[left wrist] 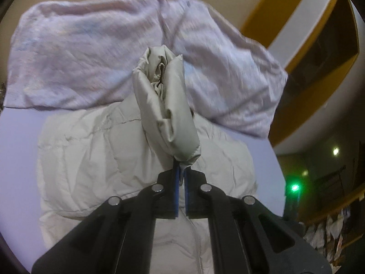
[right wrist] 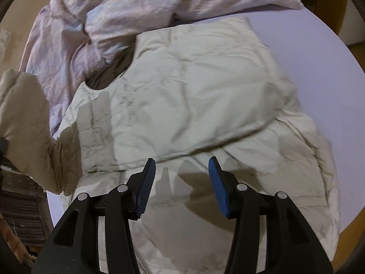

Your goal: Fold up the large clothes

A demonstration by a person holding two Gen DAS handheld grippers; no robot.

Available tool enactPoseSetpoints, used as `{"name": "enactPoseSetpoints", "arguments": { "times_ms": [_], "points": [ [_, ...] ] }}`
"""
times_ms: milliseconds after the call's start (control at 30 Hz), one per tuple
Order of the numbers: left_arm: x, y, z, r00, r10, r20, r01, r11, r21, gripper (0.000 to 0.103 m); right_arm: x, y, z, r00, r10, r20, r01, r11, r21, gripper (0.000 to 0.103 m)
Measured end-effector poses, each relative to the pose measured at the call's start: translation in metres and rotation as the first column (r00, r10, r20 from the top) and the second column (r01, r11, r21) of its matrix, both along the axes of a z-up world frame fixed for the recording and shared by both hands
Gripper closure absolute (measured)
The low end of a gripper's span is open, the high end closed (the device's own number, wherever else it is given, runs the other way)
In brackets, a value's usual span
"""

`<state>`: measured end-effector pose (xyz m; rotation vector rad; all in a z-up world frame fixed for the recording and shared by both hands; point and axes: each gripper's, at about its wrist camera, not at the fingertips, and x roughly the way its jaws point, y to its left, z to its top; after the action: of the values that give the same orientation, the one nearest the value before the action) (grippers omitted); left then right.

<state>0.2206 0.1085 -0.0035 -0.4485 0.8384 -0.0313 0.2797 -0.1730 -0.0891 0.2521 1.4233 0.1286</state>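
Black linkage arms and blue pads of the left claw (left wrist: 181, 180) fill the foreground, clamped tight on a puffy sleeve (left wrist: 167, 111) of a pale grey-green padded jacket (left wrist: 91, 159), which is lifted so that it stands up directly ahead of the pads. Beneath and to both sides of this claw the jacket's body is spread on a lavender tabletop (left wrist: 20, 148). Beyond the sleeve, a crumpled pinkish-white blanket (left wrist: 79, 52) is seen piled along the far edge.

In the right wrist view, the right claw (right wrist: 182, 173) is held above the jacket with its blue pads (right wrist: 147, 191) parted about halfway and nothing between them; only its shadow is cast on the fabric below. One folded panel of the jacket lies just ahead of it, and the raised sleeve is seen far to its left. The tabletop's bare surface is visible to its right.
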Motion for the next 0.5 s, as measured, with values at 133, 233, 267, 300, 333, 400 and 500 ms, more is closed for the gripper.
{"name": "enactPoseSetpoints", "arguments": {
  "times_ms": [133, 233, 267, 300, 333, 400, 500],
  "points": [
    [0.01, -0.017, -0.021, 0.998, -0.039, -0.057, 0.039, 0.999, 0.006, 0.099, -0.008, -0.016, 0.001, 1.0, -0.024, 0.001, 0.024, 1.0, -0.008, 0.053],
    [0.02, -0.029, -0.033, 0.993, -0.065, -0.1, 0.067, 0.998, 0.015, 0.099, -0.011, -0.025, 0.002, 0.999, -0.04, 0.001, 0.04, 0.999, -0.012, 0.053],
    [0.024, -0.034, -0.037, 0.99, -0.076, -0.115, 0.079, 0.997, 0.018, 0.096, -0.012, -0.027, 0.002, 0.999, -0.043, 0.001, 0.043, 0.999, -0.014, 0.053],
    [0.026, -0.039, -0.043, 0.987, -0.09, -0.136, 0.094, 0.995, 0.023, 0.094, -0.012, -0.028, 0.002, 0.999, -0.046, 0.002, 0.046, 0.999, -0.015, 0.053],
    [0.028, -0.042, -0.046, 0.984, -0.101, -0.145, 0.104, 0.994, 0.017, 0.091, -0.014, -0.03, 0.003, 0.999, -0.048, 0.003, 0.048, 0.999, -0.014, 0.053],
    [0.03, -0.05, -0.051, 0.978, -0.132, -0.162, 0.132, 0.991, -0.007, 0.081, -0.013, -0.031, 0.003, 0.999, -0.052, 0.006, 0.052, 0.999, -0.014, 0.053],
    [0.025, -0.053, -0.048, 0.98, -0.132, -0.147, 0.138, 0.99, 0.033, 0.044, -0.011, -0.028, 0.006, 0.999, -0.05, 0.018, 0.05, 0.999, -0.005, 0.053]
  ]
}}
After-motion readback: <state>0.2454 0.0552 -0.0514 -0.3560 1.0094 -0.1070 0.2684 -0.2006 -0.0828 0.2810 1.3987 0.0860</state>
